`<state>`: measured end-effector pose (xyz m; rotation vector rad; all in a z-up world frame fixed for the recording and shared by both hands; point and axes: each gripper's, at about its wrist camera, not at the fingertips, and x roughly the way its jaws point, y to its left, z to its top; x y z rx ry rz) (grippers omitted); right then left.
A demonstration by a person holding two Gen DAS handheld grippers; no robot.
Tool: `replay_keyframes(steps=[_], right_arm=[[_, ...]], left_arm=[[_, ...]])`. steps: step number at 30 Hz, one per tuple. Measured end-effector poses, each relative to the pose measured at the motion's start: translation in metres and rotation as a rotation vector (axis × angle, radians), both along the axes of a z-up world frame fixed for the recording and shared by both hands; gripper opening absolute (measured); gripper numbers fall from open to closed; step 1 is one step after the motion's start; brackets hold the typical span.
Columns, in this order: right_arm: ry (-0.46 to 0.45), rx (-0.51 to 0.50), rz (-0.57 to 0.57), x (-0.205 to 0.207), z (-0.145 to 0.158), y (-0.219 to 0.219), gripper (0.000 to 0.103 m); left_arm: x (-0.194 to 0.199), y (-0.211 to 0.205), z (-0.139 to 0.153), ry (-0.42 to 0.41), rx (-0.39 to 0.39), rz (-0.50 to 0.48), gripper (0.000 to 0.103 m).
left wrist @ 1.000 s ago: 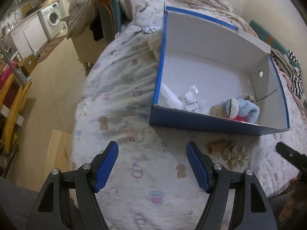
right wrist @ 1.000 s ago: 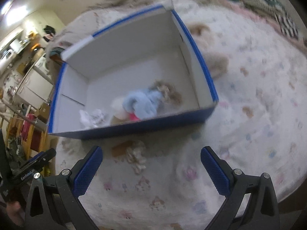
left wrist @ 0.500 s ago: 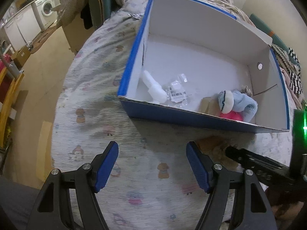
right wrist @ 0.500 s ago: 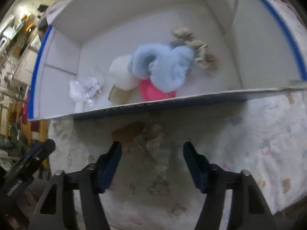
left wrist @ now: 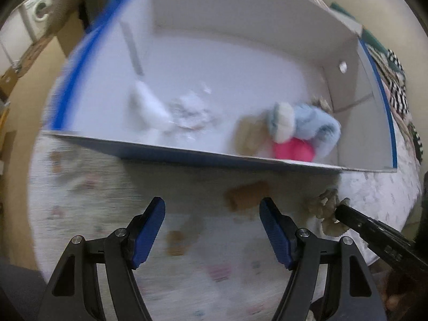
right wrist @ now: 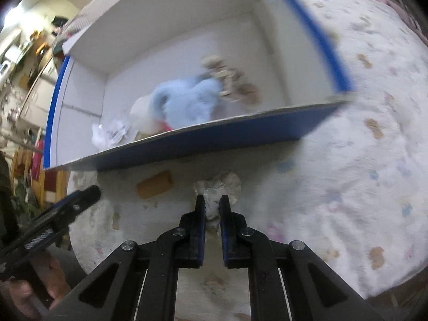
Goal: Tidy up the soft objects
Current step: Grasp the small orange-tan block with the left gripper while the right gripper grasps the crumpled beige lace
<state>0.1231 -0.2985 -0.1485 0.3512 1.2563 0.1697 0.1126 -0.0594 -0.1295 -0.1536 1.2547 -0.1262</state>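
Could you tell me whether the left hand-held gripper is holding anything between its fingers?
No, the left hand-held gripper stands open over the bedspread with nothing between its blue pads.

One box; two grippers; two soft items on bedspread.

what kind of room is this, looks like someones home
Most likely a lived-in home, possibly a small flat with the bed near the laundry area. The work surface is a bed with a cartoon-print blanket, a washing machine stands behind, and a blue cardboard box holds plush toys.
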Motion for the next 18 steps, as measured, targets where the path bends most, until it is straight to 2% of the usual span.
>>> replay_keyframes(steps=[3,8,9,12,15,17,18], right_arm=[[-0.003,0.017,-0.019,-0.005,0.002,-0.012,0.011],[-0.007,0.039,-0.02,-0.008,0.003,-0.02,0.011],[-0.01,0.045,-0.019,-0.007,0.004,-0.02,0.011],[-0.019,0.053,-0.016,-0.006,0.009,-0.025,0.011],[-0.023,0.056,-0.011,-0.005,0.009,-0.022,0.011],[-0.025,0.055,-0.005,-0.007,0.01,-0.023,0.011],[-0.027,0.054,-0.001,-0.006,0.01,-0.022,0.011]], left_arm=[[0.007,-0.017,-0.015,0.026,-0.003,-0.006,0.069],[0.02,-0.031,-0.037,0.084,-0.01,0.063,0.065],[0.022,-0.034,-0.041,0.089,-0.002,0.067,0.059],[0.024,-0.038,-0.045,0.088,0.033,0.074,0.051],[0.026,-0.041,-0.045,0.095,0.02,0.055,0.032],[0.026,-0.042,-0.044,0.109,0.0,0.056,0.023],[0.026,-0.044,-0.044,0.115,-0.013,0.053,0.014]])
